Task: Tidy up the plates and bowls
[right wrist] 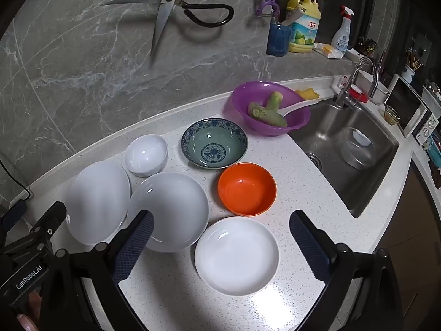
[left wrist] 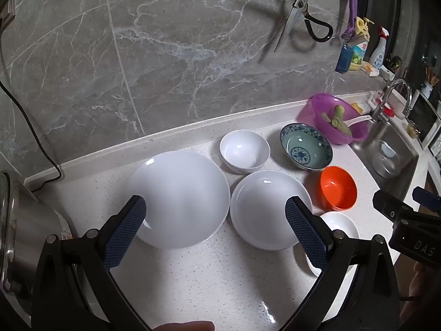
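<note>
Six dishes sit upright on the white speckled counter. A large white plate [left wrist: 179, 198] [right wrist: 97, 201] lies at the left, with a second white plate [left wrist: 267, 209] [right wrist: 171, 209] beside it. Behind them are a small white bowl [left wrist: 244, 150] [right wrist: 146, 154] and a blue-green patterned bowl [left wrist: 306, 149] [right wrist: 214, 143]. An orange bowl [left wrist: 337, 189] [right wrist: 246, 189] and a small white plate [left wrist: 339, 226] [right wrist: 237, 255] lie nearer the sink. My left gripper [left wrist: 216, 204] hangs open above the two larger plates, holding nothing. My right gripper [right wrist: 220, 216] is open and empty above the small plate and orange bowl.
A purple basin [right wrist: 271, 110] with a vegetable stub and a white ladle stands by the steel sink [right wrist: 350, 149] and faucet [right wrist: 358, 80]. Scissors [right wrist: 165, 8] hang on the marble wall. A metal cooker [left wrist: 24, 234] with a black cord stands at the counter's left end.
</note>
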The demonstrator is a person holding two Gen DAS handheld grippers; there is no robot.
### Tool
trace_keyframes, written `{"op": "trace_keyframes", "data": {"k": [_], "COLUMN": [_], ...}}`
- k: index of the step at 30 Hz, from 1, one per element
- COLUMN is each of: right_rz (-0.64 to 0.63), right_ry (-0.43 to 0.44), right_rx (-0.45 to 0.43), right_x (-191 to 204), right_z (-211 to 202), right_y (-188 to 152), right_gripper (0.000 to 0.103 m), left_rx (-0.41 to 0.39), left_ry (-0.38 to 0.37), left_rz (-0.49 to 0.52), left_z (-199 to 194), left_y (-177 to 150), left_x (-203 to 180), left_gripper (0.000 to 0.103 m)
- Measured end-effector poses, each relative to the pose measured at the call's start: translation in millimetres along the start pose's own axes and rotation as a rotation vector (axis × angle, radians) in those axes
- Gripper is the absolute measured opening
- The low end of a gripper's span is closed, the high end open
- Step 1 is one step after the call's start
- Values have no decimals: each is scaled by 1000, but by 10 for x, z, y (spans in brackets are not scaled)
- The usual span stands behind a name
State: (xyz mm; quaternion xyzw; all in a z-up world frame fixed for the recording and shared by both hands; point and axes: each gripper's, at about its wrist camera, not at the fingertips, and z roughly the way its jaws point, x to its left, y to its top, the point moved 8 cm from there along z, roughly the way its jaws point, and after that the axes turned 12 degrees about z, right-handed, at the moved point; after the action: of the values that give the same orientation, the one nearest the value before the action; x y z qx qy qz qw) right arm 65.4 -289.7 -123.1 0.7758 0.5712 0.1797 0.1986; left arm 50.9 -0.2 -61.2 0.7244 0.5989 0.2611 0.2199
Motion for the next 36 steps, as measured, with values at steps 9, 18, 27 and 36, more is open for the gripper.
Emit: {"op": "trace_keyframes", "data": {"k": [9, 18, 27, 36], "right_rz": [-2, -3, -3, -4], "right_ry": [0, -3, -4, -5], "right_rx": [-3, -5, -7, -7], "right_x": [0, 4, 6, 14], "right_z": [3, -1, -4, -15], "right_y": [-5, -8, -7, 1], "right_gripper": [101, 101, 101, 101], "left_rx": [8, 13, 14, 15], "left_ry": [13, 3, 4, 3], "left_rz": [7, 5, 5, 5], "left_z": [-4, 20, 20, 25], "left_y": [6, -27, -27, -43], "left_x": [-57, -48, -54, -55], "left_gripper": [102, 102, 102, 102]}}
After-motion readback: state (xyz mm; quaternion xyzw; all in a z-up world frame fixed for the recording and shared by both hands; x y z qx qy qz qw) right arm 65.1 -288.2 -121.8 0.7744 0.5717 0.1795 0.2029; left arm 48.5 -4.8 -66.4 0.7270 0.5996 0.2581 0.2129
